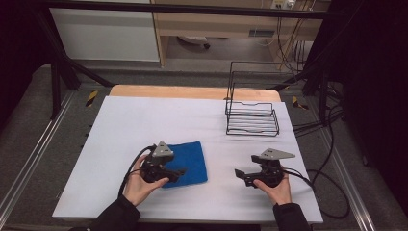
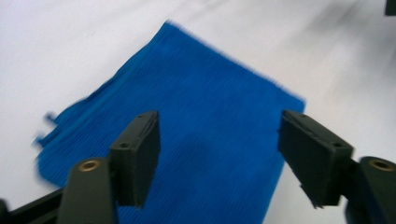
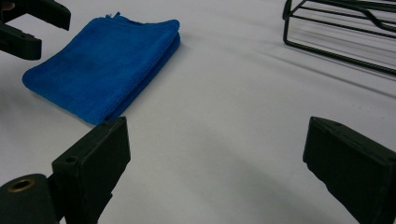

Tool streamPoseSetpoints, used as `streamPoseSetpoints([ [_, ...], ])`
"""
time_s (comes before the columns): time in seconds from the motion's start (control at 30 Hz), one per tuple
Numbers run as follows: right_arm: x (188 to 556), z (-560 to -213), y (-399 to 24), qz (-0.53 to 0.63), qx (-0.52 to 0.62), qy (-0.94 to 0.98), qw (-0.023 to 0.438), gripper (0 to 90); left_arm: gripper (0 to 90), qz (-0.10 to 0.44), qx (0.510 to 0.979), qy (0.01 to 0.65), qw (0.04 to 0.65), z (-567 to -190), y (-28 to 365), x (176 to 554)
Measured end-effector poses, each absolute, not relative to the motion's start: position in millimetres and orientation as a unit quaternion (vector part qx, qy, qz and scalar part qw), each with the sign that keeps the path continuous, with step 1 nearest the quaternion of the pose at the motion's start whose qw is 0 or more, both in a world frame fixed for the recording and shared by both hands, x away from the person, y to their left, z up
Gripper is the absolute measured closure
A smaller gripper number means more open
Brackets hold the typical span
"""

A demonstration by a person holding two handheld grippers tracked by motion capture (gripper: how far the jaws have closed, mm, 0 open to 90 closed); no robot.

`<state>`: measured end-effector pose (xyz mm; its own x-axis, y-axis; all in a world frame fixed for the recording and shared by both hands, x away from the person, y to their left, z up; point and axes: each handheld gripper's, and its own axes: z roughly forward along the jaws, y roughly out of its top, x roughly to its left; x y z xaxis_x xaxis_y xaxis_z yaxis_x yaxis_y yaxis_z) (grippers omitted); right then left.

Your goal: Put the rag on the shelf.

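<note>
Left gripper (image 1: 179, 172): jaws standing apart, nothing between the pads; hovering over the near left part of the folded blue cloth (image 1: 190, 161), tips pointing right across it.
Left risk: jaws closing while sitting high are likely catching only the top layer, so the fold is opening up and the cloth is dragging across the white table cover (image 1: 144, 120).
Folded blue cloth: lying flat in several layers, directly under and ahead of the left gripper; whether the pads are touching it cannot be told.
Right gripper (image 1: 239, 174): jaws open and empty, hovering over bare cover, well apart from the cloth on its left.
Right risk: swinging toward the cloth, it is risking a clash with the left gripper.
Wire rack (image 1: 252, 118): standing beyond the right gripper, well apart from the cloth.
</note>
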<state>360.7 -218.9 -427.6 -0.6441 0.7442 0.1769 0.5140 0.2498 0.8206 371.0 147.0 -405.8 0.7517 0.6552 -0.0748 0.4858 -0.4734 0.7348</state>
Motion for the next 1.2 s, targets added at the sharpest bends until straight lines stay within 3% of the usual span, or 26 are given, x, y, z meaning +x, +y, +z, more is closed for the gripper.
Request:
streamPoseSetpoints([
  [0.13, 359.4, -426.5, -198.1, 0.450, 0.404, 0.787, 0.125, 9.1, 22.9, 0.108, 0.850, 0.347, 0.382, -415.4, 170.4, 369.7],
  [0.4, 357.0, -429.7, -149.3, 0.439, 0.387, 0.805, 0.095, 20.5, 10.1, 0.115, 0.846, 0.353, 0.383, -423.7, 201.1, 366.2],
  [0.5, 357.0, -438.0, -131.0, 0.427, 0.382, 0.815, 0.091, 33.1, 7.1, 0.118, 0.843, 0.356, 0.386, -425.4, 207.9, 364.5],
  [0.67, 356.7, -444.8, -118.9, 0.413, 0.387, 0.820, 0.089, 44.8, 5.8, 0.121, 0.839, 0.366, 0.384, -427.7, 214.4, 366.5],
  [0.87, 356.3, -449.7, -108.6, 0.411, 0.410, 0.810, 0.081, 67.8, 5.9, 0.124, 0.835, 0.373, 0.386, -427.8, 217.8, 368.2],
  [1.2, 355.8, -454.0, -105.8, 0.406, 0.431, 0.804, 0.058, 86.9, 6.9, 0.130, 0.827, 0.379, 0.394, -425.2, 221.2, 369.0],
])
